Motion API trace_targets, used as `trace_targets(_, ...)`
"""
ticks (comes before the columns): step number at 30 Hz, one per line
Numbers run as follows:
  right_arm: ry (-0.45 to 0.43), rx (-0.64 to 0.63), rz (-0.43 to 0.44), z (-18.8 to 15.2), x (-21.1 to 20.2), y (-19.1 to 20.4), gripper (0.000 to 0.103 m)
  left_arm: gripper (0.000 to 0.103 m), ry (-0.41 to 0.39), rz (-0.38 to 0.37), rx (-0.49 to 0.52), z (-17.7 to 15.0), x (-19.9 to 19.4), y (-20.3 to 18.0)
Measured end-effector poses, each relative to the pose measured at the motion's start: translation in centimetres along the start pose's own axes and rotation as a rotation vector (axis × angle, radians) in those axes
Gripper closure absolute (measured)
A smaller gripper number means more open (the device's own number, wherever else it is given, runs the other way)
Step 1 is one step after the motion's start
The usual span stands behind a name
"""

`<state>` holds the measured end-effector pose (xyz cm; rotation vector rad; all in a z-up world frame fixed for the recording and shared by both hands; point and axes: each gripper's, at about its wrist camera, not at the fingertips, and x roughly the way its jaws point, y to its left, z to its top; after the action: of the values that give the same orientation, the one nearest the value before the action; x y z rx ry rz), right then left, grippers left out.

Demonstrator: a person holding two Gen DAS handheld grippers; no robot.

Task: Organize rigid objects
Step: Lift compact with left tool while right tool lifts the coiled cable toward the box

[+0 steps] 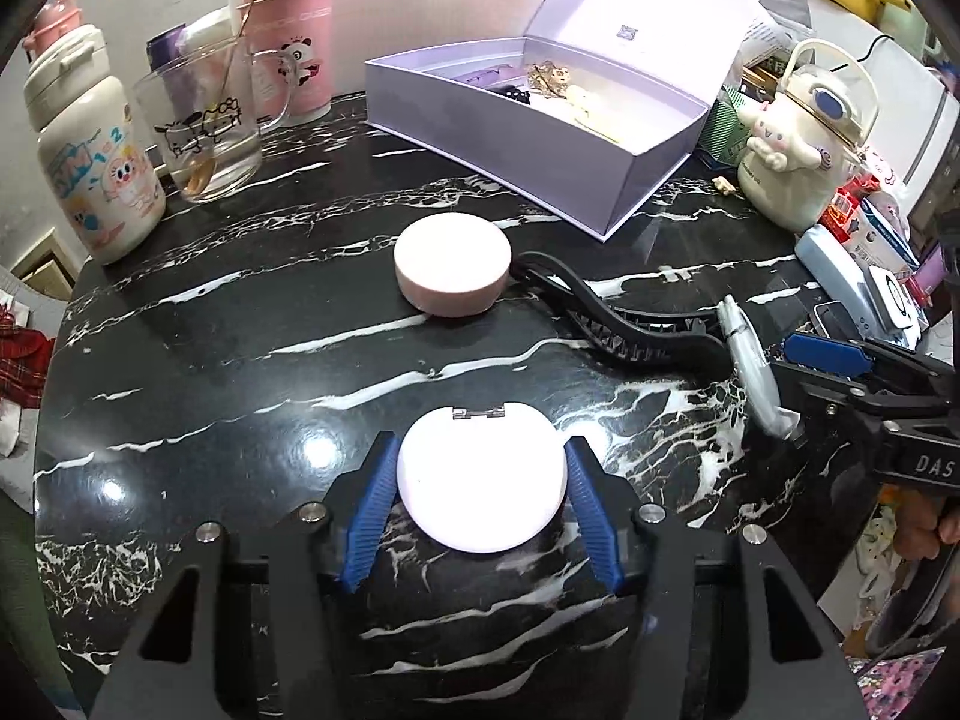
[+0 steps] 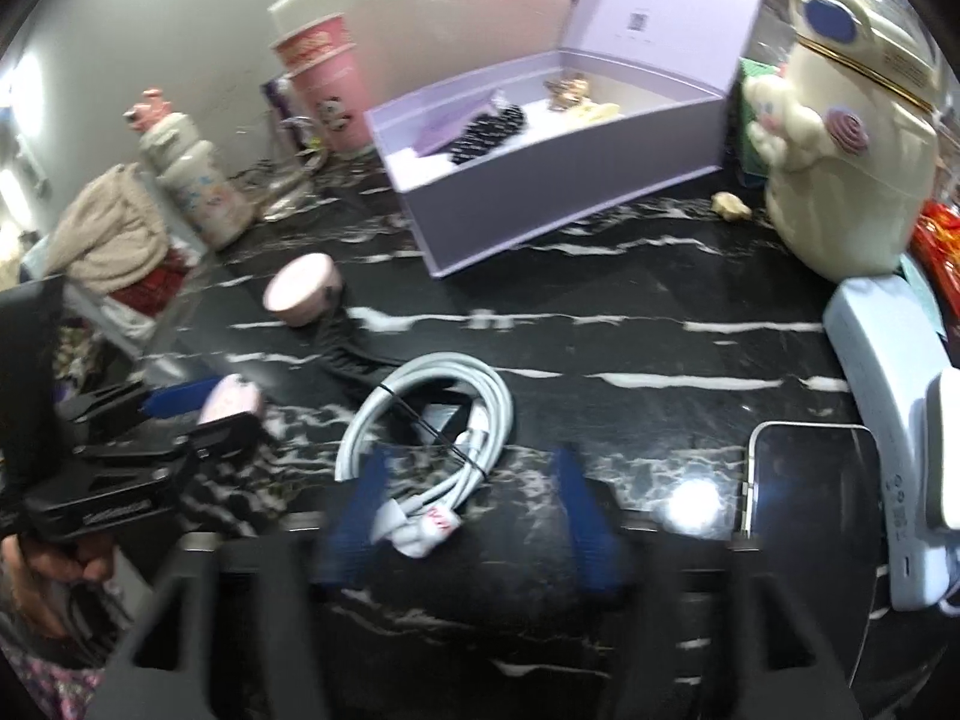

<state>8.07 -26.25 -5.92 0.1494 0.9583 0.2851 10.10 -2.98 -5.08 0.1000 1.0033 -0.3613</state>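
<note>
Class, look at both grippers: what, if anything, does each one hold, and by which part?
The left gripper grips the round pink compact by its opposite side edges, hinge pointing away. The right gripper is open and holds nothing; the coiled white cable lies on the table between its fingers.

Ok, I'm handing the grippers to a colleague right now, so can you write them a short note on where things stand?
Left gripper: fingers on either side of the round pink hinged compact, apparently closed on it, low over the black marble table.
Right gripper: open, holding nothing, hovering over the coiled white cable.
Still on the table: the pink round case, a black hair clip beside it, and the cable.
The open lilac box at the back already holds a few small items.
Left to do, probably: put the compact, case, clip and cable in the box.
</note>
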Motion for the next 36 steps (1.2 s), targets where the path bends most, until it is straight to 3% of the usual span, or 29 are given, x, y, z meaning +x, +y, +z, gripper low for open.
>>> trace_targets(3, -0.014, 0.020, -0.008, -0.1, 0.1, 0.0, 0.031, 0.048, -0.001, 0.005, 0.002, 0.1, 0.1, 0.0)
trace_targets(11, -0.057, 0.068, 0.039, 0.3, 0.1, 0.5, 0.031, 0.048, -0.002, 0.007, -0.022, 0.2, 0.0, 0.7)
trace_targets(16, -0.075, 0.049, 0.066, 0.6, 0.1, 1.5, 0.022, 0.048, -0.005, 0.024, -0.037, 0.3, 0.0, 1.4)
trace_targets(30, -0.063, -0.058, -0.015, 0.3, 2.0, 3.4, 0.022, 0.048, -0.023, 0.058, -0.038, 0.2, 0.0, 1.5)
trace_targets(32, -0.071, -0.074, -0.029, 0.0, 2.0, 3.5, 0.027, 0.048, -0.028, 0.059, -0.048, 0.1, 0.0, 1.5)
trace_targets(33, -0.079, -0.082, -0.049, -0.1, 1.9, 3.6, 0.036, 0.048, -0.031, 0.059, -0.053, 0.0, -0.1, 1.5)
trace_targets(36, -0.082, -0.094, -0.052, -0.2, 1.8, 3.6, 0.039, 0.048, -0.043, 0.062, -0.057, -0.1, -0.1, 1.4)
